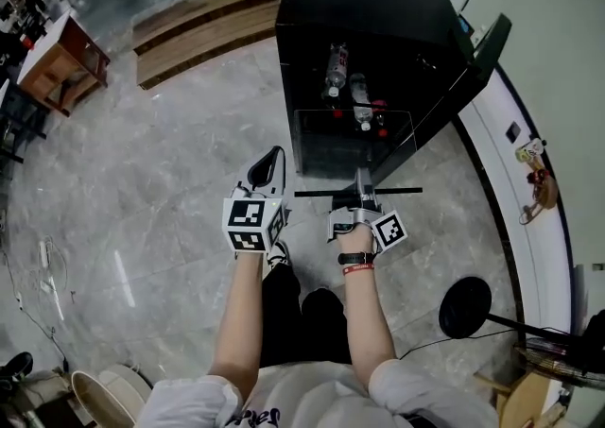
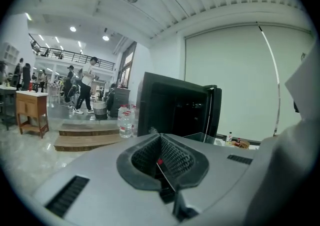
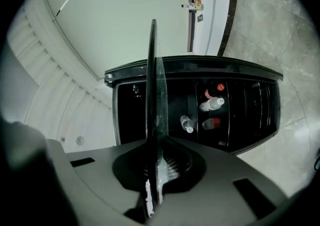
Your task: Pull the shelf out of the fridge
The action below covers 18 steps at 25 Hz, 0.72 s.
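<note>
Right gripper view shows the right gripper (image 3: 156, 172) clamped on the glass shelf (image 3: 152, 70), its pane running straight ahead toward the fridge (image 3: 247, 120).

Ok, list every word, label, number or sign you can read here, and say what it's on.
No text is readable.
Labels on the bottles in the fridge: too small to read.
Print on the shirt: cut off at the frame edge, unreadable.
Red wristband: too small to read.
Marker cubes: black-and-white squares only, no letters.
Glass shelf: no print.
</note>
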{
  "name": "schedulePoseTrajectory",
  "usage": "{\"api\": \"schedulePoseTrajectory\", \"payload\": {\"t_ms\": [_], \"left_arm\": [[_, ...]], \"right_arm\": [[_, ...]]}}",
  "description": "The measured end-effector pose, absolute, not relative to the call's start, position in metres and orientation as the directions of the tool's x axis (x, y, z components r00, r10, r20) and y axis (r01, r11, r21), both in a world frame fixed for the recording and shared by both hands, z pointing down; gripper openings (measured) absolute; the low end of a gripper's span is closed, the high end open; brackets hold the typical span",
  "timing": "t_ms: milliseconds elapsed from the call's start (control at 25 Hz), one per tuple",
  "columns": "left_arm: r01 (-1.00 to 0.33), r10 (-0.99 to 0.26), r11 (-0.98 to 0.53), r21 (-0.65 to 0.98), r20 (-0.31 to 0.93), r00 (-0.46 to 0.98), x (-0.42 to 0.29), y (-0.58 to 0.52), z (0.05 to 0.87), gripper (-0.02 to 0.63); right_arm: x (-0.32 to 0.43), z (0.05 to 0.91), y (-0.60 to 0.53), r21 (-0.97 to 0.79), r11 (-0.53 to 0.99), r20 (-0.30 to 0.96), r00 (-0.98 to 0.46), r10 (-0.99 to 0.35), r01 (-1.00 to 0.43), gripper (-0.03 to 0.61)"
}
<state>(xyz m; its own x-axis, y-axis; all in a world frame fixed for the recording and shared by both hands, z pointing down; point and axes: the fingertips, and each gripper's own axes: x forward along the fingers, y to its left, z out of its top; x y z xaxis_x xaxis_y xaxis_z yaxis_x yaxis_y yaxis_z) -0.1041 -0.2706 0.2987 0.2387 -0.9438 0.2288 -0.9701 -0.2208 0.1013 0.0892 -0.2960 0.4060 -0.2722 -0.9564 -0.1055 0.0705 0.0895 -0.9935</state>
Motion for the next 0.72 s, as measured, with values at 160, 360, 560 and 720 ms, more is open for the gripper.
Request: {"api": "schedulePoseTrajectory", "payload": {"t_ms": [160,360,560,720], "left_arm": [[-0.973,-0.945,-0.209,0.098,0.236,0.227,-0.1,-0.247,0.245,0.018],[-0.974,-0.945,-0.206,0.092,0.239,0.223,-0.088,-0.225,0.194,0.018],[-0.977,-0.947,-0.193,0.091,0.245,0.21,-0.075,-0.202,0.155,0.018],[-0.979,-0.947,-0.183,0.086,0.25,0.199,-0.066,-0.188,0.123,0.018]], "right_arm": [[0.096,0.35,-0.275,-0.993,0.082,-0.101,-0.268,-0.958,0.08,0.028],[0.106,0.294,-0.259,-0.994,0.093,-0.105,-0.269,-0.958,0.057,0.029],[0.111,0.25,-0.243,-0.992,0.076,-0.1,-0.271,-0.958,0.096,0.029],[0.115,0.216,-0.23,-0.992,0.069,-0.097,-0.285,-0.954,0.106,0.031]]}}
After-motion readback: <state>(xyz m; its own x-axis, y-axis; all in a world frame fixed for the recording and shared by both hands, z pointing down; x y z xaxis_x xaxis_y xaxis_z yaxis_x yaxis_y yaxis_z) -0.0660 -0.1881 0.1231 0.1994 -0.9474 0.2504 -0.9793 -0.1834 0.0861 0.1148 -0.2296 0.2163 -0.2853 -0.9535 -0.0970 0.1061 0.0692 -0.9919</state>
